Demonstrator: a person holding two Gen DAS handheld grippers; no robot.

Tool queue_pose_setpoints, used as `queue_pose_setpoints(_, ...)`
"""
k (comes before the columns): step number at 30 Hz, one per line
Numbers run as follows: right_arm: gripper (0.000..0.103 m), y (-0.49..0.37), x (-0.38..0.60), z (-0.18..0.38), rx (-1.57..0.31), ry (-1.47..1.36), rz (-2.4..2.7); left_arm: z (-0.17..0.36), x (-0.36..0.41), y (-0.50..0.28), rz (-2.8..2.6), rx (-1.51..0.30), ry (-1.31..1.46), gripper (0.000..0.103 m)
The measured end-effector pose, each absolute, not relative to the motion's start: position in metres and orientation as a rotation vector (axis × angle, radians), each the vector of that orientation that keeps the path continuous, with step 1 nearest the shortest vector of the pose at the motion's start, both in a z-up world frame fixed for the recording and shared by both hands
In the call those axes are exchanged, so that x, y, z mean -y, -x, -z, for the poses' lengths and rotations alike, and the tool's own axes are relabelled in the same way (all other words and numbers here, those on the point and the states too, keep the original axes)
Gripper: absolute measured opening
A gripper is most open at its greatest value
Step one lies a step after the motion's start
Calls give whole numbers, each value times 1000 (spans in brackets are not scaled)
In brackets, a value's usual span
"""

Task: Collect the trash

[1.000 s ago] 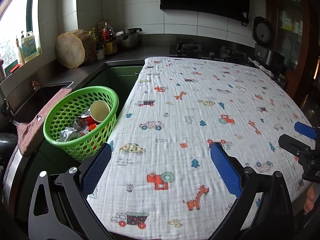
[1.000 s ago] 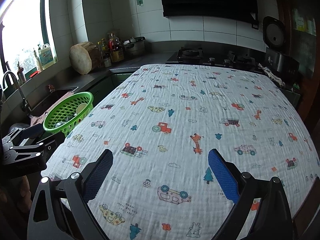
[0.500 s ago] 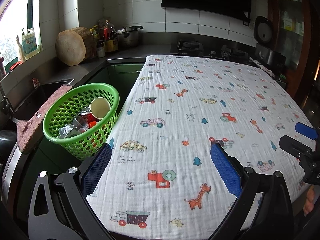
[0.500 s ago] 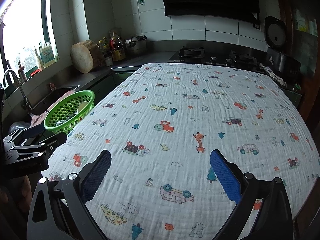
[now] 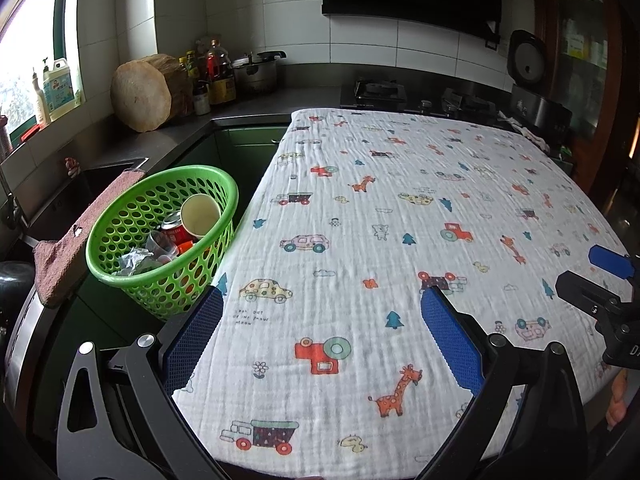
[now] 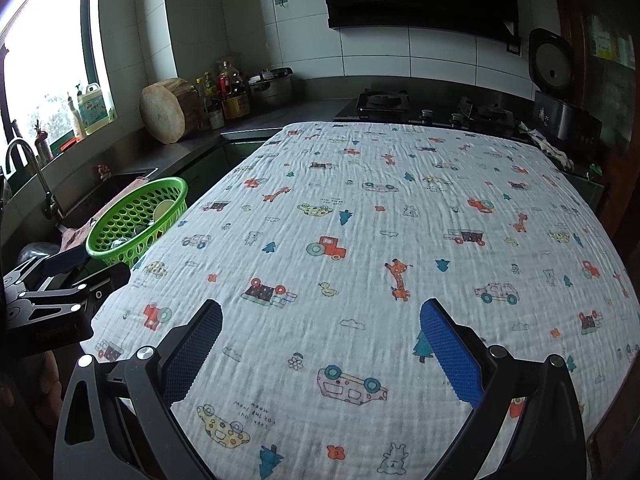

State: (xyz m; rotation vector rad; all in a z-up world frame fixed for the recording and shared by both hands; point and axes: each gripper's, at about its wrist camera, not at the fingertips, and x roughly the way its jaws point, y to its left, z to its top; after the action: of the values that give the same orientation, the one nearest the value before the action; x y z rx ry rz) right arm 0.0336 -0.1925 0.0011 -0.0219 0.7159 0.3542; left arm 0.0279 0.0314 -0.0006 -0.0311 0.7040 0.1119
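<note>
While spread flat under both claws, printed cloth (image 5: 400, 216) covers whole table (image 5: 256, 466), bare of litter; judged a cleared work surface. Left of left claw (image 5: 320, 332), beyond table edge: green basket (image 5: 120, 216), upright, placed within easy drop reach. Inside basket: paper cup (image 5: 200, 216) on its side, red can (image 5: 176, 232), clear plastic cup (image 5: 158, 242), crumpled wrapper (image 5: 132, 260). Trash thus collected in basket; task judged near complete. Left claw released, jaws wide apart, grasping nothing. Right claw (image 6: 320, 332) likewise released, empty, above cloth.
</note>
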Motion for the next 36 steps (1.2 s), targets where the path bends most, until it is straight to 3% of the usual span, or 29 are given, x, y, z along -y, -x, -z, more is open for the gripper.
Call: queue_pose_setpoints(36, 96, -33, 189, 2, -715, 15, -363, 3, -31, -25, -116, -699, 37, 98)
